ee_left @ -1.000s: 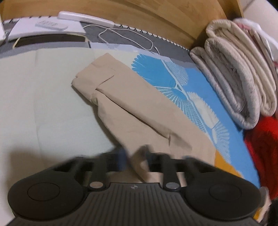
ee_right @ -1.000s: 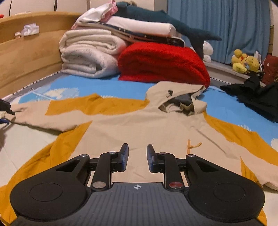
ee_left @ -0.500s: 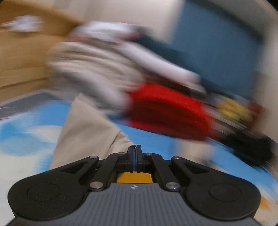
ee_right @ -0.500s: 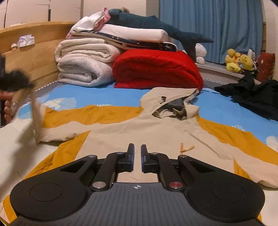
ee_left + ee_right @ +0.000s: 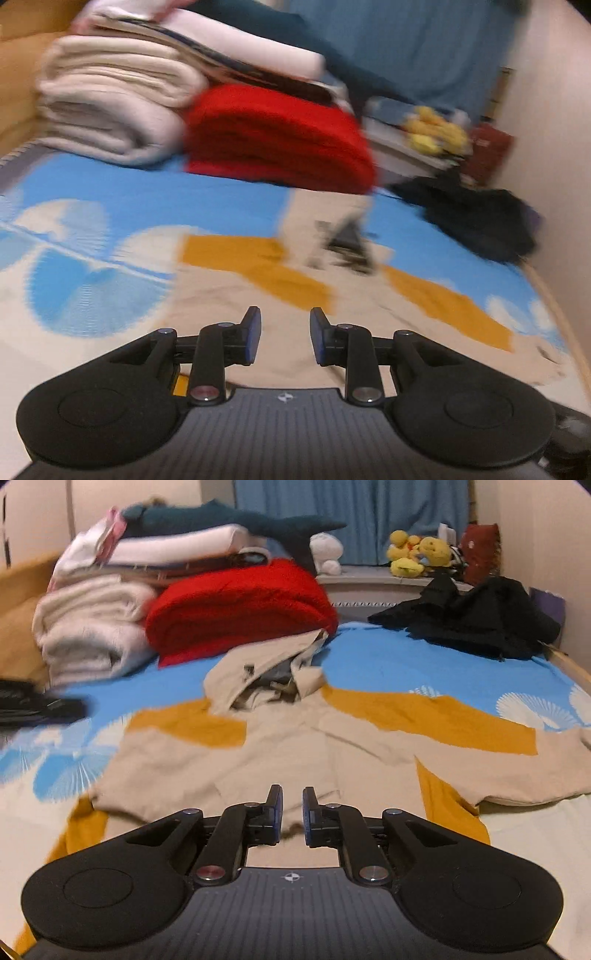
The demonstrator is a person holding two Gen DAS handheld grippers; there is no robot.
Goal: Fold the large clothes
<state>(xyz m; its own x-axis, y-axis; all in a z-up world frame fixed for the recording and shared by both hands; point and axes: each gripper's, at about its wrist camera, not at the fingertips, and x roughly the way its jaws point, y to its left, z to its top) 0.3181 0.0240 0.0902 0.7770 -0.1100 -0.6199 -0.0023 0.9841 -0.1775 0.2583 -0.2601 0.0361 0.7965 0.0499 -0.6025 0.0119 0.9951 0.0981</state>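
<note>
A beige and mustard hooded sweatshirt (image 5: 280, 749) lies flat on the blue patterned bed, hood (image 5: 266, 664) toward the far end. Its left sleeve is folded in across the body (image 5: 166, 771); the right sleeve (image 5: 517, 771) stretches out to the right. My left gripper (image 5: 285, 332) is open and empty just above the folded sleeve area of the sweatshirt (image 5: 258, 295); that view is blurred. My right gripper (image 5: 292, 808) hovers low over the sweatshirt's lower body, jaws a little apart, holding nothing.
A red blanket (image 5: 240, 605) and folded white blankets (image 5: 88, 631) are stacked at the far left by the wooden bed frame. A black garment (image 5: 476, 616) lies far right. Plush toys (image 5: 417, 554) sit on the sill.
My left gripper carried the left sleeve inward over the body, then opened and let it go. My right gripper moved a little; its jaws stay narrowly apart.
</note>
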